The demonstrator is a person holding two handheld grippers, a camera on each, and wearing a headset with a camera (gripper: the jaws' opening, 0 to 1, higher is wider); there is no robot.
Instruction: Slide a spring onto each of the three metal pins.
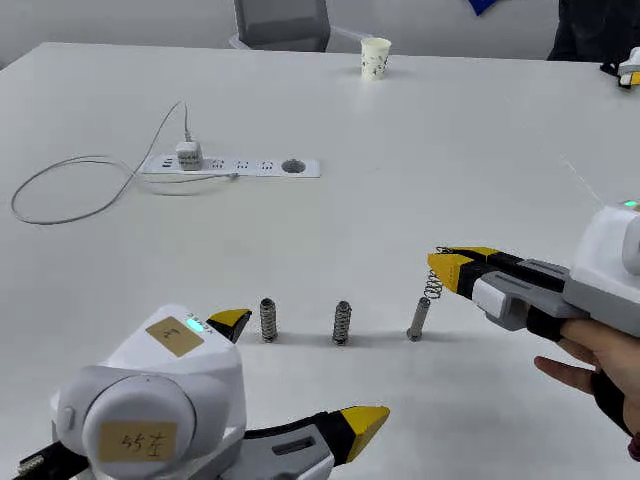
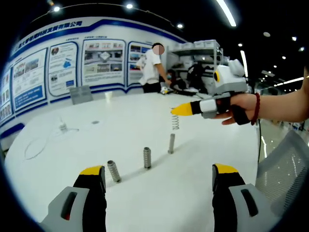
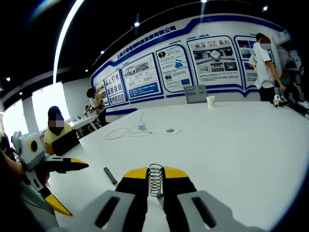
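Three short metal pins stand in a row on the white table (image 1: 330,230). A spring sits on the left pin (image 1: 268,320) and another on the middle pin (image 1: 342,322). The right pin (image 1: 418,318) is bare. Just above it hangs a spring (image 1: 433,285), with my right gripper (image 1: 441,266) shut on it. In the right gripper view the spring (image 3: 155,180) stands upright between the yellow fingertips (image 3: 137,174). My left gripper (image 1: 298,370) is open near the table's front edge, with nothing between its fingers. From the left gripper view, the pins (image 2: 147,158) stand beyond its open jaws.
A white power strip (image 1: 232,165) with a plugged charger and a looping cable lies at the back left. A paper cup (image 1: 376,57) stands near the far edge, with a grey chair (image 1: 282,22) behind it. A person (image 2: 152,67) stands beyond the table.
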